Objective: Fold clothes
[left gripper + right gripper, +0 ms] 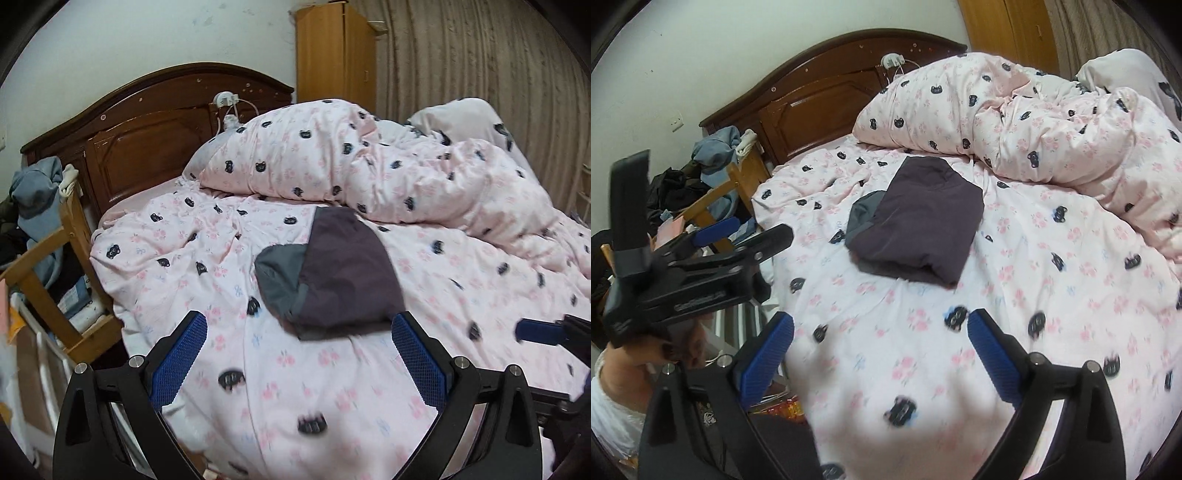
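**Folded garment lies on the bed**

The dark garment [916,225] lies folded, compact, mid-bed [1015,295], just before the heaped duvet [1034,122]. Left tongs [299,354] and right tongs [881,350] hang released, empty, short of it. Judged: folding looks done. Headboard [140,147] and wardrobe [332,55] stand behind.

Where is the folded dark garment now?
In both wrist views the folded dark garment lies mid-bed on the pink sheet, before the bunched duvet, beyond both open tools.
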Demonstrator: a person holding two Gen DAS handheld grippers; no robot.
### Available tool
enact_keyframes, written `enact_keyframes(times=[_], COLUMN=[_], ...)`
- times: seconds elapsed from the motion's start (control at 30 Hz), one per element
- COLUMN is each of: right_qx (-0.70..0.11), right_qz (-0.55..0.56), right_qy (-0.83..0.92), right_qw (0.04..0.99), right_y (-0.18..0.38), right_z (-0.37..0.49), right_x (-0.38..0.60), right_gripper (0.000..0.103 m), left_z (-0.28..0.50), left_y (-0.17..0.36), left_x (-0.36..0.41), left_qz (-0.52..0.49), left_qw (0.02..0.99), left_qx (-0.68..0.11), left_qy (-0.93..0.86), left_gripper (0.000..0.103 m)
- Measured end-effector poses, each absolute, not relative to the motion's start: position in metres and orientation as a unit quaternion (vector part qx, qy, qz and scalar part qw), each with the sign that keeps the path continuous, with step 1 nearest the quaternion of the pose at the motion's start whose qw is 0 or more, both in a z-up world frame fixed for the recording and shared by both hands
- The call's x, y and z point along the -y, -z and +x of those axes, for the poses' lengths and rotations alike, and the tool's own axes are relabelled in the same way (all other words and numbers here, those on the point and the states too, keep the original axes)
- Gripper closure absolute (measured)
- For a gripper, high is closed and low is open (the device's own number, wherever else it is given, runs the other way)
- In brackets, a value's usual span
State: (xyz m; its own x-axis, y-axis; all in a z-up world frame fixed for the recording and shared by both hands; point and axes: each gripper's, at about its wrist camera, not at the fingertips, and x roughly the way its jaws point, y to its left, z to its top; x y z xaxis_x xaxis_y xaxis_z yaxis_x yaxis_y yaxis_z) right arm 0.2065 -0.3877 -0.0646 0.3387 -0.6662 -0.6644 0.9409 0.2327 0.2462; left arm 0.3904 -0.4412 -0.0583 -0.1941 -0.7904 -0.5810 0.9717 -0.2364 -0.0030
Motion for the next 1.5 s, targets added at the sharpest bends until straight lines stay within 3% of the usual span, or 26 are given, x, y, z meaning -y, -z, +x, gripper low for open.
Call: enact_keyframes(times=[0.27, 0.73, 1.5], right_qx=[-0.212, -0.205, -0.208], right_qz=[0.285, 0.246, 0.24], right_qy=[0.553, 0.606, 0.608], right_qw=[0.754, 0.728, 0.728], right_y=[0.043, 0.025, 0.018], right_z=[0.215, 0.221, 0.225], right_x=[0.332, 0.28, 0.272], right_gripper=[0.0, 0.0, 0.0], left_z=[0.406, 0.397, 0.401], left_y=[0.038, 0.024, 0.016], left_x=[0.392, 0.342, 0.33], left_qz=[0.233, 0.241, 0.231], left_qw=[0.596, 0.582, 0.586], left_qx=[-0.2, -0.172, -0.155], left_qy=[0.742, 0.757, 0.761], left_gripper=[0.003, 0.003, 0.002])
